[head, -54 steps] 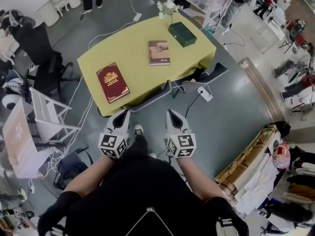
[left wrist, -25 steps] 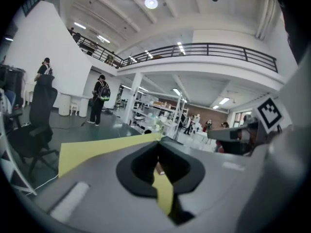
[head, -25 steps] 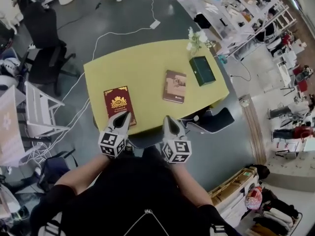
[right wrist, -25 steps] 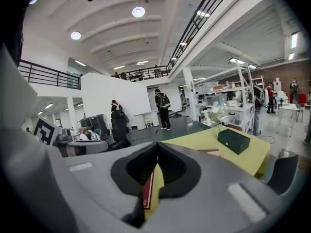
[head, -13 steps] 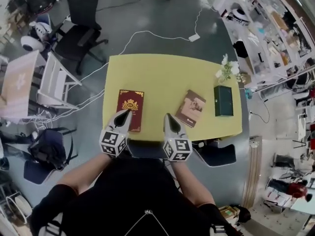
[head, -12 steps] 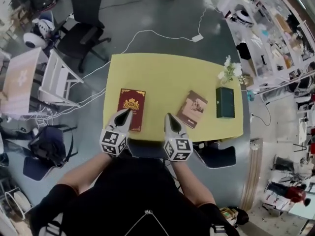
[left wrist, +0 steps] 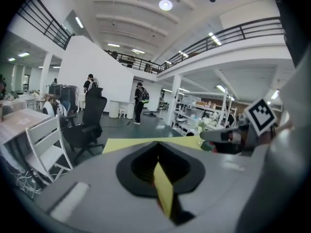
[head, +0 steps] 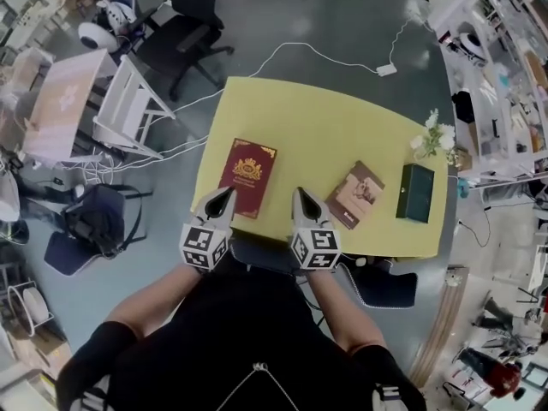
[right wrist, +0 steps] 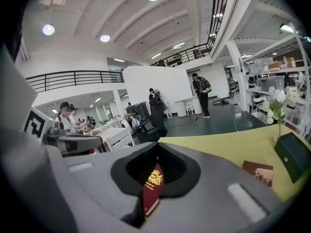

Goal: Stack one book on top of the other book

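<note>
Left gripper (head: 224, 195) and right gripper (head: 300, 197) closed, seemingly empty, red book (head: 248, 176), brown book (head: 357, 193) apart on table (head: 325, 127)

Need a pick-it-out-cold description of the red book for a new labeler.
Start at the yellow table. The red book lies flat near its left end in the head view, just ahead of the left gripper. Only it is deep red with a gold crest; the brown book and dark green box lie further right.
</note>
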